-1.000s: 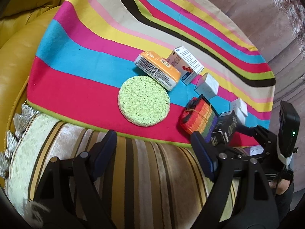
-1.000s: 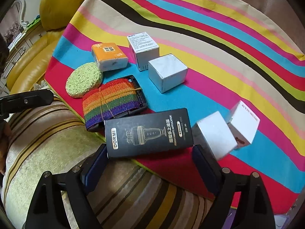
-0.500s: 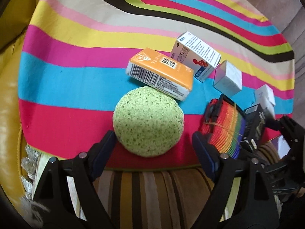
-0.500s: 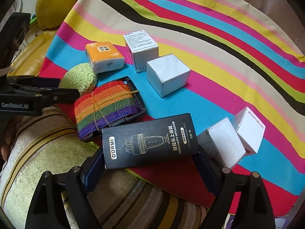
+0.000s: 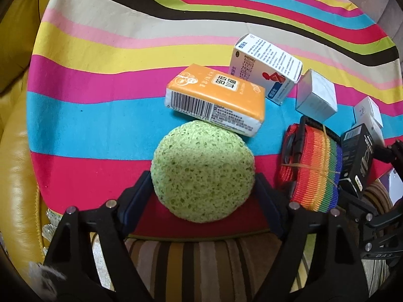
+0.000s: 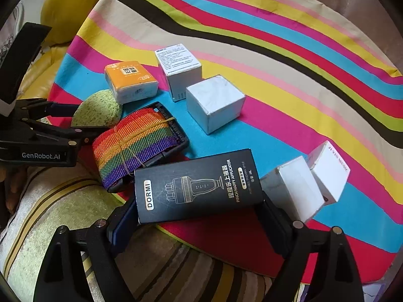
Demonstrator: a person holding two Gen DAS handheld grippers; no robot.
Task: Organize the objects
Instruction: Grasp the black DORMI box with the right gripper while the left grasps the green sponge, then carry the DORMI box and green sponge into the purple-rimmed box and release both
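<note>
Near the striped cloth's [image 5: 105, 50] front edge, the left gripper's [image 5: 202, 196] jaws are closing around the round green sponge [image 5: 202, 173], not yet visibly pinching; the right gripper's [image 6: 199, 224] jaws straddle the black rectangular carton [image 6: 196, 186], apparently unclenched. Next, presumably: squeeze, then lift

Porous rough green sponge [image 5: 202, 173], glossy plastic-wrapped orange pack [image 5: 216, 99], woven rainbow strap [image 6: 133, 143], matt black cardboard box [image 6: 196, 186], smooth striped cloth [image 5: 100, 58], shiny yellow leather [image 5: 15, 166]
</note>
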